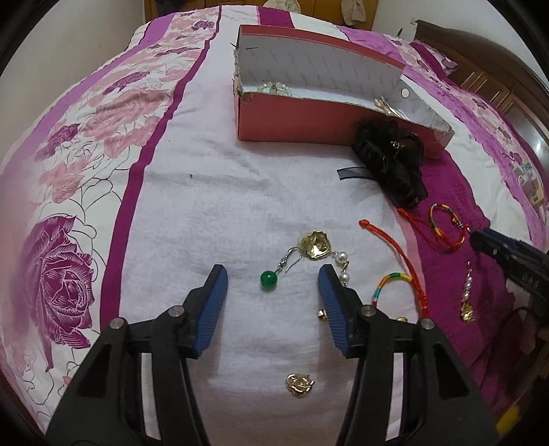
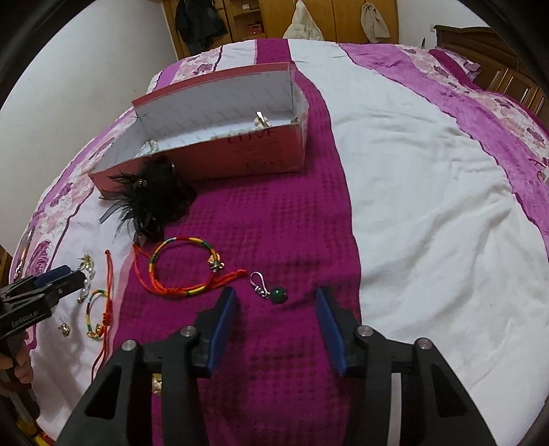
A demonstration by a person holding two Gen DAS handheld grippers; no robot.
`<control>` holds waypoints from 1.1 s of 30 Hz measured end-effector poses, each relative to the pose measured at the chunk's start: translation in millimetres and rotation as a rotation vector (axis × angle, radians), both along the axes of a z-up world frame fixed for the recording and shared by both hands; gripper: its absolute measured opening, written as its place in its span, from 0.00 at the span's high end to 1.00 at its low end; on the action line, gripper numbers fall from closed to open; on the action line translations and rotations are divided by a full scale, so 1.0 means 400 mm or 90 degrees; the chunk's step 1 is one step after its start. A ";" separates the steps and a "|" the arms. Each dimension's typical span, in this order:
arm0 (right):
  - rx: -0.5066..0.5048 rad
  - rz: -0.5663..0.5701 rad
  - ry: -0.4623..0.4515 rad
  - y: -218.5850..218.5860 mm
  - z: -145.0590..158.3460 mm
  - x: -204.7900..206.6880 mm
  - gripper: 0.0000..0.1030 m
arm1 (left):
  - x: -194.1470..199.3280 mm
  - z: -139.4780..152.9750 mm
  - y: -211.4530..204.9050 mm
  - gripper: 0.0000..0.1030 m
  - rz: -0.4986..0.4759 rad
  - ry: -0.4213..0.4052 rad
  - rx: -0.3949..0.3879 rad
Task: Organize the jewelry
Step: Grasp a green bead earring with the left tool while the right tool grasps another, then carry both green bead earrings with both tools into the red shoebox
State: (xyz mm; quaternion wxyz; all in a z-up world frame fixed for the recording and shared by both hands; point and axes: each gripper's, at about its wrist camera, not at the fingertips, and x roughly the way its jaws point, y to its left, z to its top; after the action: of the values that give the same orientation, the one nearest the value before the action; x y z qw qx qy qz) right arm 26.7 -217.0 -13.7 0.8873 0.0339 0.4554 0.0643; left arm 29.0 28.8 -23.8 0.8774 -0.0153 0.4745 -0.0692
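My left gripper is open and empty above a green-bead hook earring on the white cloth. A gold flower earring with pearls lies just beyond it. My right gripper is open and empty around a second green-bead earring on the magenta cloth. An open red box, also in the right wrist view, holds a bead bracelet and a clip. A black feather hair clip lies against its front.
Red and multicoloured cord bracelets lie left of my right gripper. A smaller cord bracelet, a gold charm and a pearl drop earring lie nearby. The right gripper's tip shows at the right. Wooden wardrobes stand behind the bed.
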 end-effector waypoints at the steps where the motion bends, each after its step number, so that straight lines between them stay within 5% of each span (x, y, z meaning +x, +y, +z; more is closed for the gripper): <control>1: -0.001 -0.001 -0.001 -0.001 -0.001 0.002 0.58 | 0.000 -0.001 -0.001 0.59 0.002 -0.002 0.001; 5: -0.007 -0.011 -0.003 -0.005 -0.009 0.010 0.72 | 0.001 -0.005 0.007 0.71 0.007 -0.005 0.007; 9: -0.010 -0.014 -0.007 -0.009 -0.010 0.012 0.85 | 0.000 -0.003 0.022 0.99 0.009 0.003 0.004; 22: 0.019 0.000 -0.043 -0.014 0.042 -0.018 0.85 | -0.030 0.050 0.015 0.99 0.000 -0.029 -0.031; 33: 0.047 0.018 -0.133 0.000 0.140 -0.025 0.85 | -0.036 0.155 -0.024 0.99 -0.019 -0.145 -0.033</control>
State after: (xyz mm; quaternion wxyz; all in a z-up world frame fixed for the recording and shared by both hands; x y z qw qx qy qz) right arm 16.6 -216.9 42.2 0.9270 0.0534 0.3584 0.0970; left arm 14.5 19.3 38.4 0.9237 -0.0231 0.3703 -0.0955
